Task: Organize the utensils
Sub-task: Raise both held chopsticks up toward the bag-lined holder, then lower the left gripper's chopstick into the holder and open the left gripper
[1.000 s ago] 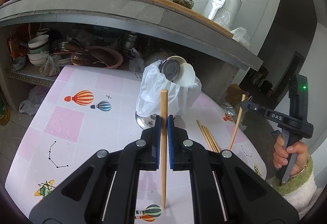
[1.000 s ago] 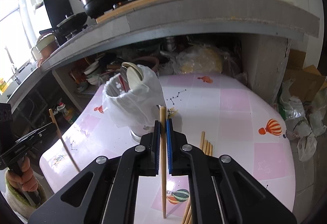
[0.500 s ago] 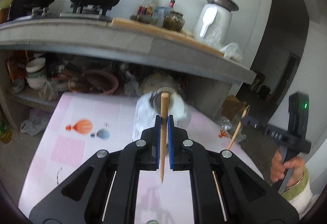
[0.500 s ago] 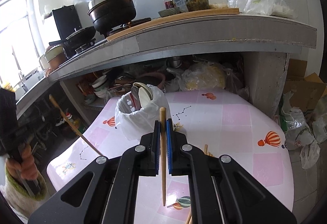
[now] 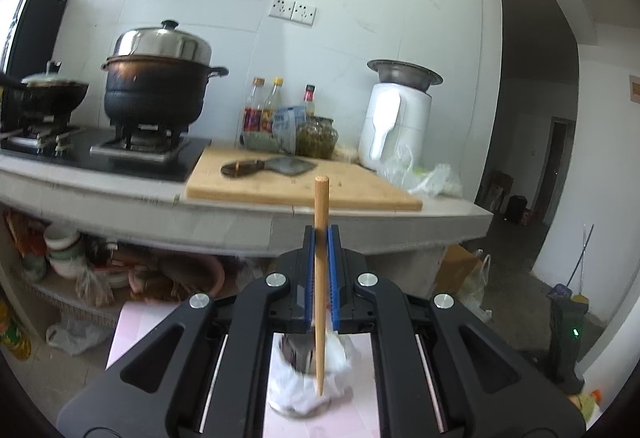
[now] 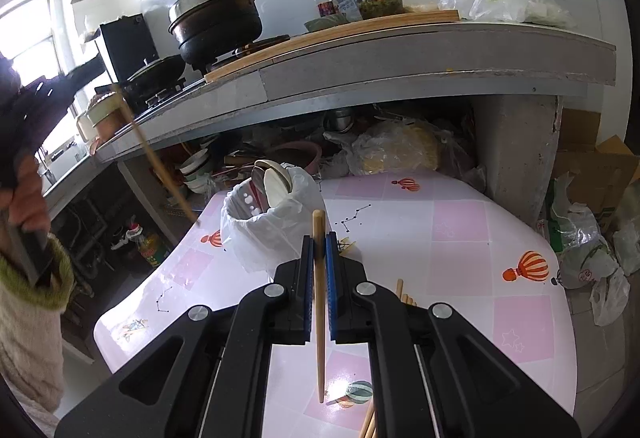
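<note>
**Two chopsticks in hand, none of them in the holder yet**

Progress, as I read it: partway. My left gripper point(image 5: 321, 274) is clenched on one wooden chopstick point(image 5: 320, 278), held upright, its lower tip hanging above the bag-lined utensil holder point(image 5: 310, 378), which stands on the pink balloon-print bench point(image 6: 460, 230). I cannot tell whether the tip is over the mouth or just in front of it. My right gripper point(image 6: 319, 278) is clenched on a second chopstick point(image 6: 319, 298), also upright, well clear of the bench top. The holder already carries spoons or ladles point(image 6: 272, 182). Left to do, in my judgement: drop both held sticks in, then collect the loose chopsticks point(image 6: 402, 294) lying on the bench behind and below my right gripper.

What each view gives:
- Left wrist: the stove top, lidded pot point(image 5: 160, 86), cleaver point(image 5: 268, 168) on the cutting board, and a look nearly down into the holder, though blurred. Bench mostly hidden. Of the right gripper only a dark housing with a green light at the edge.
- Right wrist: the whole bench, the holder from the side with its white bag, the loose sticks, and my left hand point(image 6: 24, 194) in a green-cuffed sleeve raising its stick above and left of the holder.
</note>
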